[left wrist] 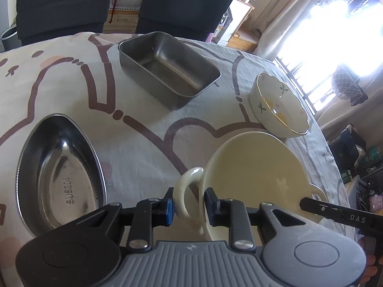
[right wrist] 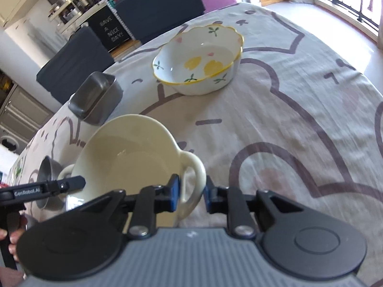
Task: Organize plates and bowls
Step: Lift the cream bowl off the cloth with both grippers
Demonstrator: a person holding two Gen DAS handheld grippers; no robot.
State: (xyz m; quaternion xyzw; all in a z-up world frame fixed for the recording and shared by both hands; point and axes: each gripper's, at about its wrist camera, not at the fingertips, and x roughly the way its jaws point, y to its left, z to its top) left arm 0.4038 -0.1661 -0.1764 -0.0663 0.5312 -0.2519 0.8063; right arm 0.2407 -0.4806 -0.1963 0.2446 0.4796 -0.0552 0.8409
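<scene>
A cream two-handled bowl (left wrist: 258,174) is held between both grippers above the patterned tablecloth. My left gripper (left wrist: 189,206) is shut on its left handle (left wrist: 185,191). My right gripper (right wrist: 191,195) is shut on its right handle (right wrist: 194,179); the bowl (right wrist: 129,153) fills the lower left of the right wrist view. A white floral bowl (left wrist: 278,106) with a gold rim stands beyond it, also in the right wrist view (right wrist: 198,61). A steel oval dish (left wrist: 61,174) lies at the left. A steel rectangular pan (left wrist: 167,69) stands further back.
The tablecloth (right wrist: 299,119) covers a round table whose edge curves away on the right. Dark chairs (left wrist: 64,7) stand behind the table. The rectangular pan (right wrist: 95,98) and the oval dish (right wrist: 49,169) show at the left of the right wrist view.
</scene>
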